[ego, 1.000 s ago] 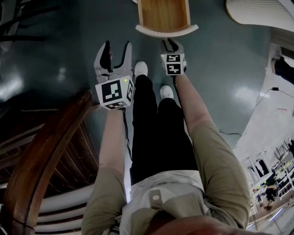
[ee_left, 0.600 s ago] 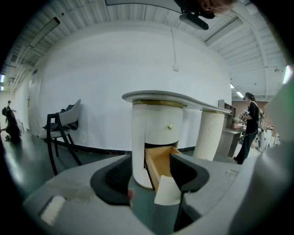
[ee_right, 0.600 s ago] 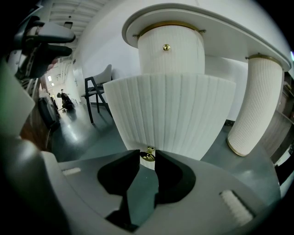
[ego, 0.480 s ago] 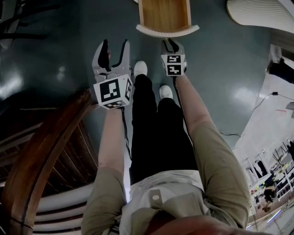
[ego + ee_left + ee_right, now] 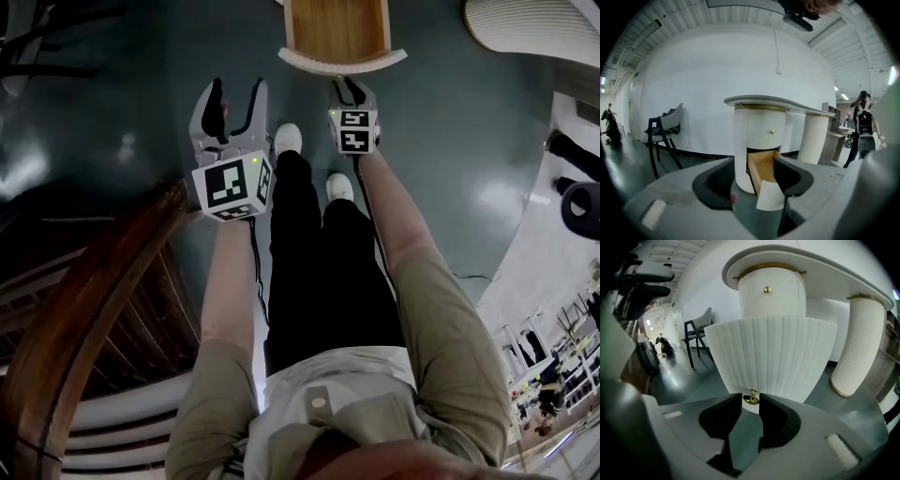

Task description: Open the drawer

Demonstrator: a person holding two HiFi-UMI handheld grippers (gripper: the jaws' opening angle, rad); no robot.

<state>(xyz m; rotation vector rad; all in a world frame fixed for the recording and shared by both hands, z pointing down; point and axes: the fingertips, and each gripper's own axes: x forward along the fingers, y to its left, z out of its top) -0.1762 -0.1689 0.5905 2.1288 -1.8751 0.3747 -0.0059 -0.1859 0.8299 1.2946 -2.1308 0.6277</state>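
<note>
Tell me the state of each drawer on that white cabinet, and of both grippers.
Lower drawer: pulled out, wooden inside showing.
Upper drawer: closed.
Left gripper: jaws apart, nothing between them.
Right gripper: jaws closed on the lower drawer's gold knob.

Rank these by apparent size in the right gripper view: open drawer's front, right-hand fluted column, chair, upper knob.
1. open drawer's front, though it is nearest the camera, which inflates it
2. fluted column
3. chair
4. upper knob
</note>
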